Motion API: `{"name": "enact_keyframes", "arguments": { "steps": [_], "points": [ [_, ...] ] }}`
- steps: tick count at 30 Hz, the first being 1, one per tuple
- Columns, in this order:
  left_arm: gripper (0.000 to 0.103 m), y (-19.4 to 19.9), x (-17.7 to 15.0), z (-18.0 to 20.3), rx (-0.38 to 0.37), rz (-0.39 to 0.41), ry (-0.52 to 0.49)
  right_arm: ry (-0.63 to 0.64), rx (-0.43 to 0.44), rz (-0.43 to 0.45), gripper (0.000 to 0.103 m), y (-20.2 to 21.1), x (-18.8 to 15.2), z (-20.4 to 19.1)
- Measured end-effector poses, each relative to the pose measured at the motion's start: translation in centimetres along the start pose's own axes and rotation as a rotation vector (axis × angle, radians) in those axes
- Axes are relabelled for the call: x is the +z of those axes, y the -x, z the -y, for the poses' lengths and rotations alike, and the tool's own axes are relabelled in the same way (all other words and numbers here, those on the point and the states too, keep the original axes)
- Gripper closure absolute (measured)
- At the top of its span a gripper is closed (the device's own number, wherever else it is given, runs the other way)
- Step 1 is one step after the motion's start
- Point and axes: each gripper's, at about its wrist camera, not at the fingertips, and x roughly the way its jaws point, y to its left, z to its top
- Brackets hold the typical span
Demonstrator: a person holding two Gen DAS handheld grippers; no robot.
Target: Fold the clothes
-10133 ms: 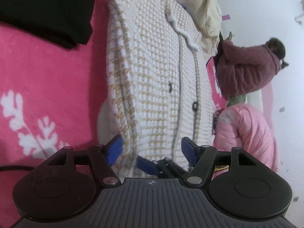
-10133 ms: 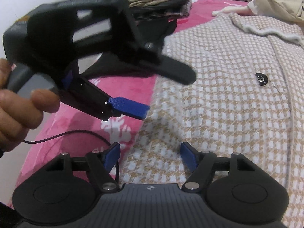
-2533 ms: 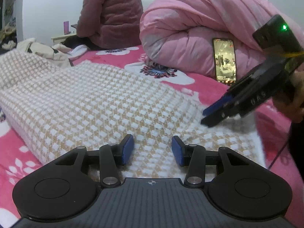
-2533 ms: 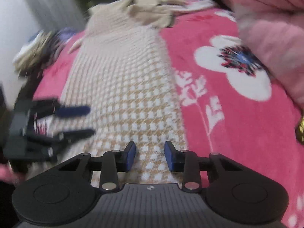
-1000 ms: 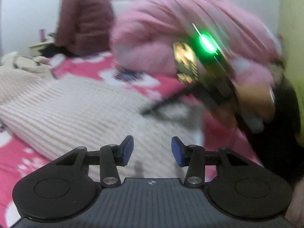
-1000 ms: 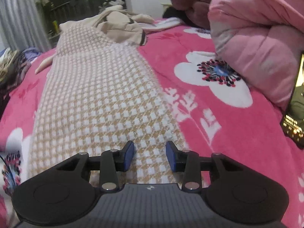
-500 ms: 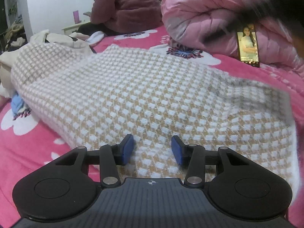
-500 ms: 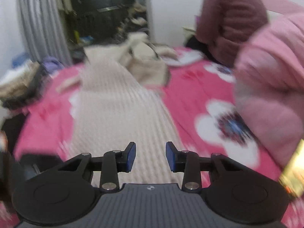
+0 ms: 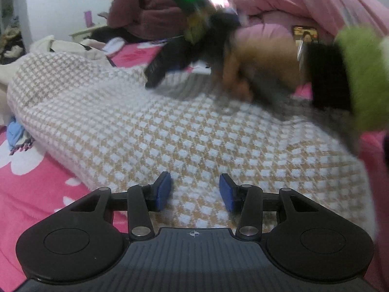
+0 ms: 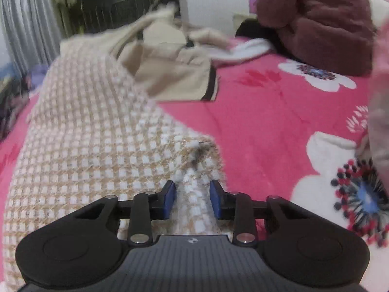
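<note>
A white-and-tan checked knit cardigan [image 9: 170, 126] lies spread across the pink bed. My left gripper [image 9: 195, 191] hovers open over its near end, with nothing between its blue pads. In the left wrist view my right gripper [image 9: 158, 73] is a blur held by a hand [image 9: 255, 60] in a green sleeve, low over the cardigan's far side. In the right wrist view the right gripper [image 10: 192, 199] is at the cardigan's [image 10: 85, 133] right edge. Its jaws are closing around a raised ridge of the knit, and a small gap still shows at the left pad.
A beige garment [image 10: 175, 73] lies crumpled beyond the cardigan. A person in a maroon jacket [image 10: 316, 19] sits at the far side of the bed. A rolled pink quilt [image 9: 304, 4] with a lit phone [image 9: 305, 34] against it lies to the right. The floral bedspread [image 10: 279, 121] is bare right of the cardigan.
The right gripper has swung across and dropped to the cardigan's right edge, and its jaws have narrowed. The left gripper has barely shifted over the near end.
</note>
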Motion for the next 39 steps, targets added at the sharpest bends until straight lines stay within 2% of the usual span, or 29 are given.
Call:
{"name": "enact_keyframes", "arguments": {
  "steps": [1, 4, 6, 7, 11, 15, 18, 21, 24, 26, 30, 32, 35, 38, 39],
  "points": [
    [0.059, 0.5, 0.6, -0.3, -0.01, -0.03, -0.033, -0.006, 0.008, 0.009, 0.07, 0.3, -0.2, 0.1],
    [0.059, 2.8, 2.9, -1.4, -0.021, -0.106, -0.219, -0.014, 0.023, 0.022, 0.07, 0.5, -0.5, 0.4],
    [0.059, 3.4, 5.2, -3.0, -0.011, -0.146, -0.272, -0.026, 0.034, 0.022, 0.069, 0.4, -0.4, 0.7],
    [0.059, 3.2, 6.2, -4.0, 0.003, -0.147, -0.267, -0.029, 0.036, 0.024, 0.069, 0.4, -0.3, 0.7],
    [0.058, 0.4, 9.4, -7.9, 0.093, -0.08, -0.138, -0.029, 0.038, 0.025, 0.069, 0.2, -0.1, 0.8],
    [0.058, -4.6, 7.2, -11.1, 0.18, -0.091, -0.051, -0.002, 0.033, 0.009, 0.069, 0.5, 0.7, 0.5],
    [0.058, -5.4, 5.4, -11.8, 0.17, -0.065, -0.03, 0.037, 0.029, 0.017, 0.069, 2.0, 2.3, -0.3],
    [0.058, -5.1, 4.6, -11.7, 0.169, -0.025, -0.032, 0.033, 0.097, 0.066, 0.069, 3.7, 5.1, -1.2],
    [0.058, -5.0, 3.6, -11.8, 0.16, 0.016, 0.004, 0.072, 0.113, 0.087, 0.069, 2.8, 7.1, -2.4],
    [0.058, -4.9, 3.0, -11.7, 0.165, 0.05, 0.009, 0.111, 0.076, 0.044, 0.069, 0.3, 7.1, -2.7],
    [0.057, -4.9, 2.3, -11.5, 0.173, 0.116, 0.036, 0.192, -0.013, -0.095, 0.07, -4.4, 6.1, -3.1],
    [0.057, -4.8, 2.0, -11.5, 0.171, 0.139, 0.054, 0.248, -0.042, -0.076, 0.069, -3.2, 7.8, -5.0],
    [0.057, -4.9, 1.6, -11.5, 0.163, 0.165, 0.06, 0.269, 0.124, -0.003, 0.069, -1.0, 10.8, -8.3],
    [0.057, -4.8, 1.3, -11.6, 0.154, 0.186, 0.082, 0.335, 0.255, 0.045, 0.07, -1.4, 13.0, -12.4],
    [0.057, -4.7, 1.1, -11.6, 0.154, 0.194, 0.087, 0.353, 0.257, 0.045, 0.07, -2.8, 13.4, -13.5]
  ]
}}
